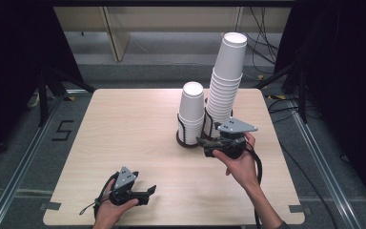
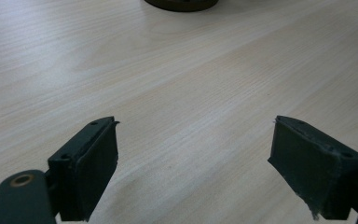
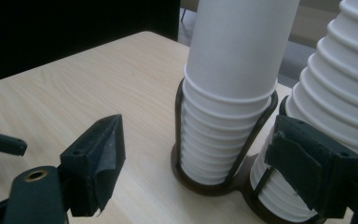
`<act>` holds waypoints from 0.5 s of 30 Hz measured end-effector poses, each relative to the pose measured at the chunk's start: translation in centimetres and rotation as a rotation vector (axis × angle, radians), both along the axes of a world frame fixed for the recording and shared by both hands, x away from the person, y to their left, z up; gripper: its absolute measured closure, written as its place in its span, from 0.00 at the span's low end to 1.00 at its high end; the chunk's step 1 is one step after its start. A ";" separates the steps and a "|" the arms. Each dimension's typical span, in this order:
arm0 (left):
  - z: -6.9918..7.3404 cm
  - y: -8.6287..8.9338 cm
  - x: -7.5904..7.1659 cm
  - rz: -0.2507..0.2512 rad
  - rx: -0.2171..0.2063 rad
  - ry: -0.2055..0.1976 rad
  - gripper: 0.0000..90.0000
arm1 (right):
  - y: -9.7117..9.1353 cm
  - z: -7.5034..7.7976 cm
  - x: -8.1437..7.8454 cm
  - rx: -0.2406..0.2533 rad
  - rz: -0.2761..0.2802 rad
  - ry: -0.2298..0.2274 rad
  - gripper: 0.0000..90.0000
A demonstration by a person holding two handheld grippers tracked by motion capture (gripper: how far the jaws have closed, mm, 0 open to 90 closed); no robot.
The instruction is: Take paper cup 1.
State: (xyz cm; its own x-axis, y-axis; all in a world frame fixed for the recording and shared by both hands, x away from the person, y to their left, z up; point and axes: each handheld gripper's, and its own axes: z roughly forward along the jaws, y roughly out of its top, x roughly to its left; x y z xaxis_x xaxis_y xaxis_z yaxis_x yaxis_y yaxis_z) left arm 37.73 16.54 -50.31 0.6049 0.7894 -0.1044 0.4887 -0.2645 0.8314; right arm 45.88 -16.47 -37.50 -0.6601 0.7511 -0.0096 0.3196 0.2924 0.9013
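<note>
We hold the right claw [image 1: 204,141] wide open at the short stack of white cups [image 1: 191,112] in its dark wire holder [image 1: 189,141], gripping nothing, the taller stack [image 1: 226,81] just beside it. Our left claw [image 1: 150,191] rests low over the worktop [image 1: 124,129], jaws apart and empty, well apart from the cups.

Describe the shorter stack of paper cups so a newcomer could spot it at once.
On the wooden table, toward its far edge, two stacks of white cups stand upside down in dark wire holders. The shorter stack is the left one, upright, and the taller stack beside it leans.
</note>
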 end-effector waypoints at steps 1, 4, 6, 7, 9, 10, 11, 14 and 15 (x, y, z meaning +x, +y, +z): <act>0.0 0.0 0.0 0.000 -0.001 -0.001 0.16 | 0.1 0.2 0.2 0.000 -0.004 -0.006 0.22; 0.0 0.0 0.0 0.001 -0.001 0.000 0.16 | 0.5 0.6 0.8 0.018 -0.007 -0.004 0.22; 0.0 0.0 0.0 0.000 -0.001 0.000 0.16 | 0.6 0.7 1.0 0.018 -0.010 -0.010 0.23; 0.0 0.0 0.0 0.001 0.002 0.000 0.16 | 0.8 1.1 1.3 0.008 -0.017 -0.025 0.23; 0.0 0.0 0.0 0.000 0.002 0.000 0.16 | 1.0 1.3 1.7 0.009 -0.015 -0.031 0.23; 0.0 0.0 0.0 0.000 0.002 0.001 0.16 | 1.0 1.3 1.7 0.009 -0.015 -0.031 0.23; 0.0 -0.1 0.0 0.000 0.003 0.003 0.16 | 1.2 1.5 2.0 0.005 -0.015 -0.033 0.24; 0.0 -0.1 0.0 0.003 0.007 0.005 0.16 | 1.4 1.7 2.3 0.008 -0.012 -0.031 0.25; -0.1 -0.1 0.0 -0.001 0.001 0.004 0.16 | 1.5 1.7 2.4 0.031 -0.018 -0.017 0.25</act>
